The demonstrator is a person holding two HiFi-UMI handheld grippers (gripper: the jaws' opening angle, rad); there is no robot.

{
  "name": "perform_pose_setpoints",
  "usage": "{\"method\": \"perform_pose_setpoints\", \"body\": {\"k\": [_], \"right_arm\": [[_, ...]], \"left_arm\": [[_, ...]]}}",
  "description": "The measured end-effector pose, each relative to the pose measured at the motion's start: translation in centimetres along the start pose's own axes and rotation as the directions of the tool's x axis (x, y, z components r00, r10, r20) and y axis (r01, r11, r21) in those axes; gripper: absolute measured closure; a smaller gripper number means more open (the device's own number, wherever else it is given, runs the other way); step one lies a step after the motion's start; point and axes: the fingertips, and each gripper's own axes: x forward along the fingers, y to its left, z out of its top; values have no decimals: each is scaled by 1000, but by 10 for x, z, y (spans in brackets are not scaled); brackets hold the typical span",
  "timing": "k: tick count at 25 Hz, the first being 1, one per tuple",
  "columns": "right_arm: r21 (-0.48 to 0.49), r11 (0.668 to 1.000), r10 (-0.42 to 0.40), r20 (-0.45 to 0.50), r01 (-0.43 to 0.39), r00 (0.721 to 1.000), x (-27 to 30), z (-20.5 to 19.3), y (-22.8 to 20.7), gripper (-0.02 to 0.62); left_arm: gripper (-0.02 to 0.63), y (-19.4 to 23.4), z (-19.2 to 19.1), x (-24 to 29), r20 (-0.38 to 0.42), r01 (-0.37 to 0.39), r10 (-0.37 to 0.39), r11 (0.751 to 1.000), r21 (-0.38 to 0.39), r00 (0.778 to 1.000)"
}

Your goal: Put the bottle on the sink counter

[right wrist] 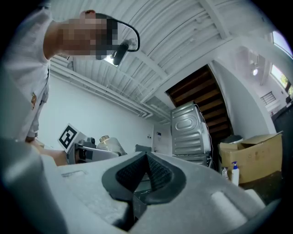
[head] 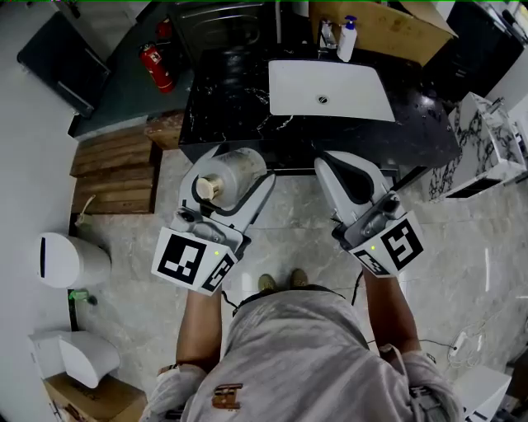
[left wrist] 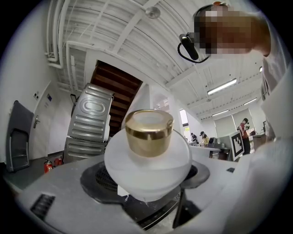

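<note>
A frosted white bottle (left wrist: 147,160) with a gold cap (left wrist: 149,131) lies between the jaws of my left gripper (head: 239,167), cap toward the camera. The jaws stand wide and press on its body. In the head view the bottle (head: 235,171) hangs just in front of the black marble sink counter (head: 227,107), below its front edge. My right gripper (head: 328,161) is level with it to the right, its jaws closed together with nothing between them (right wrist: 146,157). The right gripper view catches the bottle (right wrist: 110,144) off to the left.
A white basin (head: 330,89) is set in the counter, with a faucet (head: 327,35) and a pump bottle (head: 347,39) behind it. A cardboard box (head: 388,25) stands at the back. A fire extinguisher (head: 157,67), wooden pallets (head: 115,169) and a white bin (head: 70,260) are at the left.
</note>
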Motion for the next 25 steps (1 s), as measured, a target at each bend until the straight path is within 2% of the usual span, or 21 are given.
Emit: {"method": "perform_pose_setpoints", "body": {"k": [16,25], "right_arm": [[-2,998,68,22,-68,997,-16,1,-37,595],[-5,997,79,18,-79,997,-7,-4,-50,595]], "left_arm": [[278,-8,0,27,3,-89,89,995,43,996],[278,3,-3,42,-5,-95,95,994,48,995]]}}
